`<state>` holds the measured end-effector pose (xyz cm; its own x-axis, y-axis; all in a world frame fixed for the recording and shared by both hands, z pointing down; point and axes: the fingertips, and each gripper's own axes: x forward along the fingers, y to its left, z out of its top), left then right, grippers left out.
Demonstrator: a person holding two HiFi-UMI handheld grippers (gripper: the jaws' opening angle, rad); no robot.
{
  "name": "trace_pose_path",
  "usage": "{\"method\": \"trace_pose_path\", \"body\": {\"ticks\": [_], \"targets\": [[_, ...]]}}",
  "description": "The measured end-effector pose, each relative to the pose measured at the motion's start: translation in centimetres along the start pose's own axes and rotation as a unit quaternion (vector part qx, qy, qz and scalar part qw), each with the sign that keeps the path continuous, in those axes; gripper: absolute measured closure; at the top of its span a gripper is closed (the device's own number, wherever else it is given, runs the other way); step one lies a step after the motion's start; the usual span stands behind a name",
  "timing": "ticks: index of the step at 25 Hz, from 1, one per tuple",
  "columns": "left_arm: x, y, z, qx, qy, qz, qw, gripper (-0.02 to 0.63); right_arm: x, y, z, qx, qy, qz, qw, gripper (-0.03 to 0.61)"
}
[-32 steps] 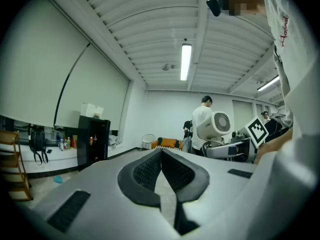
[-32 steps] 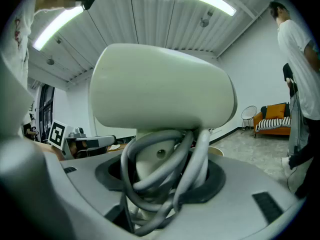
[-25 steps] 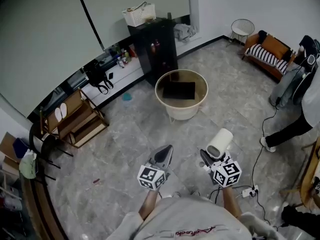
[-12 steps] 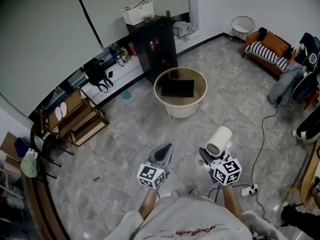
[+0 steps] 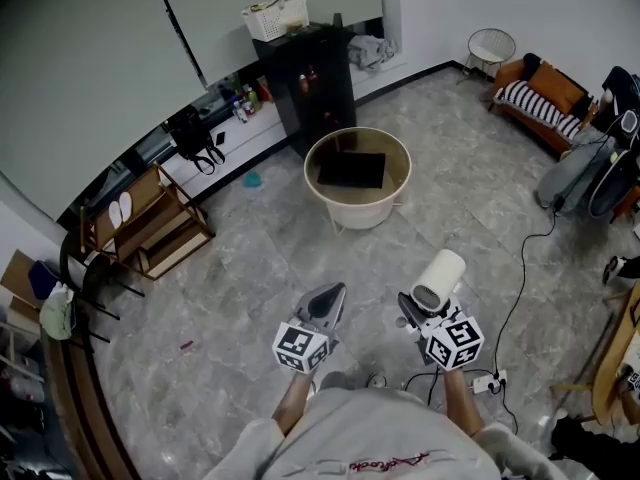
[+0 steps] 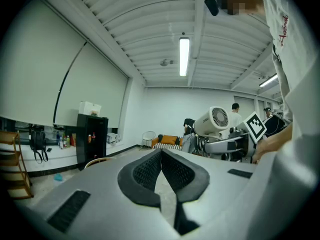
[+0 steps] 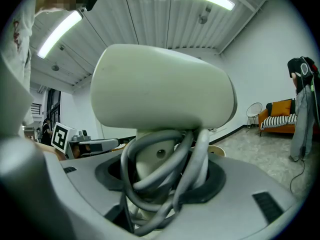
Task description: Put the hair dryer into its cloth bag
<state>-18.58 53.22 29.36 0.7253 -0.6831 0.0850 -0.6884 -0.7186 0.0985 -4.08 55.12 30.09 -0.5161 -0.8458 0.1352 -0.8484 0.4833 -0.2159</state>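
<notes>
A white hair dryer (image 5: pixel 438 280) with its grey cord (image 7: pixel 165 169) wound round the handle stands up between the jaws of my right gripper (image 5: pixel 414 313), which is shut on the handle. In the right gripper view the dryer's barrel (image 7: pixel 160 91) fills the middle. My left gripper (image 5: pixel 325 306) is beside it, shut with nothing in it; its pads (image 6: pixel 150 169) meet. A flat black cloth bag (image 5: pixel 350 170) lies inside a round cream tub-like table (image 5: pixel 358 213) across the floor, well ahead of both grippers.
A black cabinet (image 5: pixel 320 83) with a white basket (image 5: pixel 275 15) on top stands behind the tub. Wooden shelves (image 5: pixel 155 228) are at the left. An orange sofa (image 5: pixel 540 93) and hung clothes (image 5: pixel 600 168) are at the right. A power strip with cable (image 5: pixel 490 381) lies on the floor.
The room has shifted in the head view as the wearer moves. The person at the right edge has walked almost out of sight. Both grippers keep their pose and grip.
</notes>
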Motion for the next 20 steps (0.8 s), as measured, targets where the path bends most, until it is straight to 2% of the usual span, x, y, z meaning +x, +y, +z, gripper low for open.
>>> {"method": "trace_pose_path", "body": {"ticks": [6, 20], "targets": [[0.7, -0.9, -1.1, -0.006, 0.010, 0.005, 0.9999, 0.583, -0.3, -1.6, -0.5, 0.012, -0.001, 0.000, 1.000, 0.295], [3.3, 1.3, -2.0, -0.010, 0.005, 0.008, 0.9999, 0.583, 2.2, -3.9, -1.0, 0.014, -0.002, 0.000, 1.000, 0.295]]}}
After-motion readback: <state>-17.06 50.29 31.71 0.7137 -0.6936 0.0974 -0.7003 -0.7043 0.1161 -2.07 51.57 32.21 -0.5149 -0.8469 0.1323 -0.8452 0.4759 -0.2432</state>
